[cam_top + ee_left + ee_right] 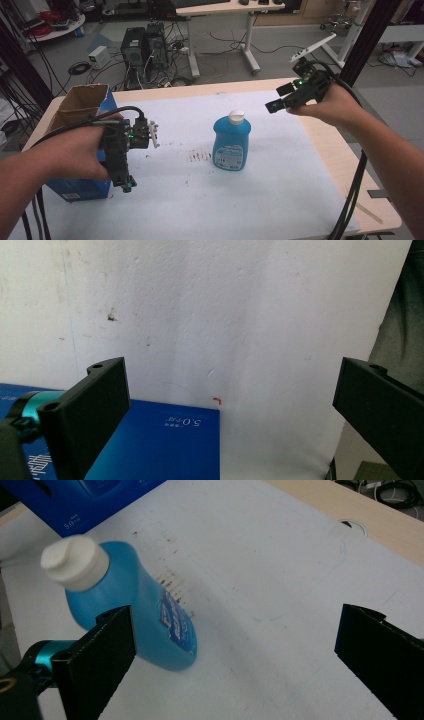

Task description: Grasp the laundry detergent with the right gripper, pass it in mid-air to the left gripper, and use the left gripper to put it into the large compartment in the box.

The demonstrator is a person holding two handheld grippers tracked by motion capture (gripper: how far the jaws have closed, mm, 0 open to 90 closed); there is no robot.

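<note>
A white sheet (pixel 280 165) covers most of a pale wooden table (pixel 335 160) in a workroom, its surface marked by a patch of brownish stains (pixel 199 156) near the middle. Behind the table, computer towers (pixel 145 47) and loose cables sit on a grey floor beside a second desk (pixel 230 7). A blue bottle (pixel 231 142) with a white cap (pixel 236 117) stands upright at the centre of the sheet, long axis vertical, cap pointing up, just right of the stains. At the table's left edge, an open blue cardboard box (pixel 80 107) stands. The left gripper (pixel 125 180) is held beside that box, pointing down at the sheet, its jaws spread wide with nothing between them. The right gripper (pixel 277 100) hovers above the table's far right, well apart from the bottle and aimed towards it, jaws likewise spread and empty. In the right gripper view, the bottle (pixel 145 615) shows behind the left jaw.
</note>
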